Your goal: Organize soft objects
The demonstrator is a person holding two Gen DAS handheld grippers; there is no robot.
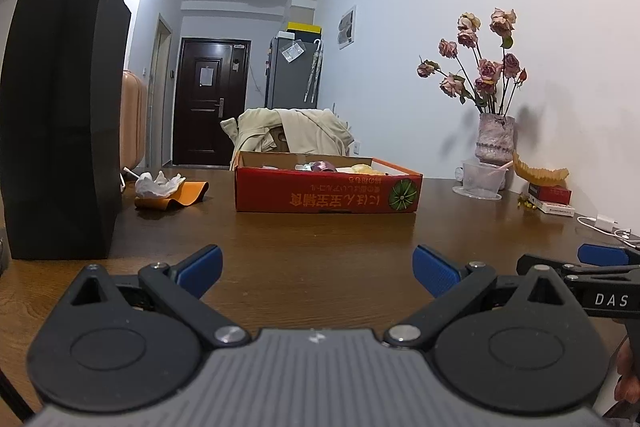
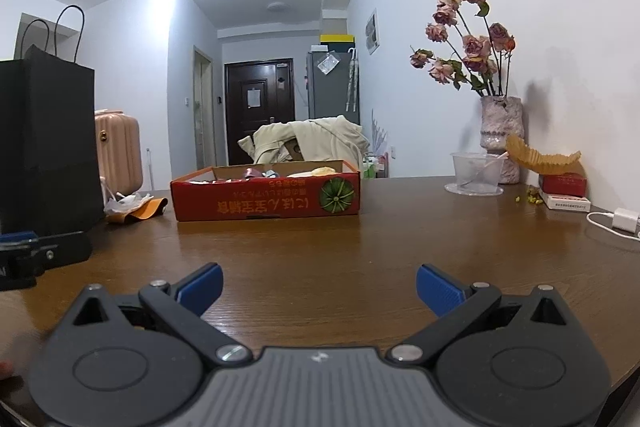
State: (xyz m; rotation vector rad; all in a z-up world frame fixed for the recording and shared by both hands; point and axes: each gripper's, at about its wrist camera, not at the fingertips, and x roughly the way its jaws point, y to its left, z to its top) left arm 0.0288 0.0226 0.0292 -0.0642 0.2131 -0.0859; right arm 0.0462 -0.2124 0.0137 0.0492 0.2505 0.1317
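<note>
At the far left of the wooden table (image 1: 320, 251) stands a tall black paper bag (image 1: 64, 115), upright, with its cord handles raised; a peach-coloured suitcase (image 2: 119, 151) stands behind it, off the table. Just right of the bag lies an orange pouch (image 1: 176, 197) with crumpled white wrapping (image 1: 156, 183) resting on it. At centre, well apart from both grippers, sits the shallow red cardboard box (image 1: 326, 193), open at the top; the soft objects (image 1: 340, 167) inside show only as small coloured shapes above its rim and cannot be identified. Behind the box, a chair draped with a cream garment (image 1: 292, 135) blocks the lower part of the view toward the dark door. The left gripper (image 1: 318, 273) hovers low over the near table edge with its blue-padded fingers spread wide and nothing between them. The right gripper (image 2: 319, 287) is beside it in the same condition: fingers spread, nothing held. The table between the grippers and the box is bare. At the right, against the wall, stand a vase of dried roses (image 2: 500, 131), a clear plastic cup (image 2: 476, 171), stacked small boxes (image 2: 564, 193) and a white charger (image 2: 626, 219) with its cable.
</note>
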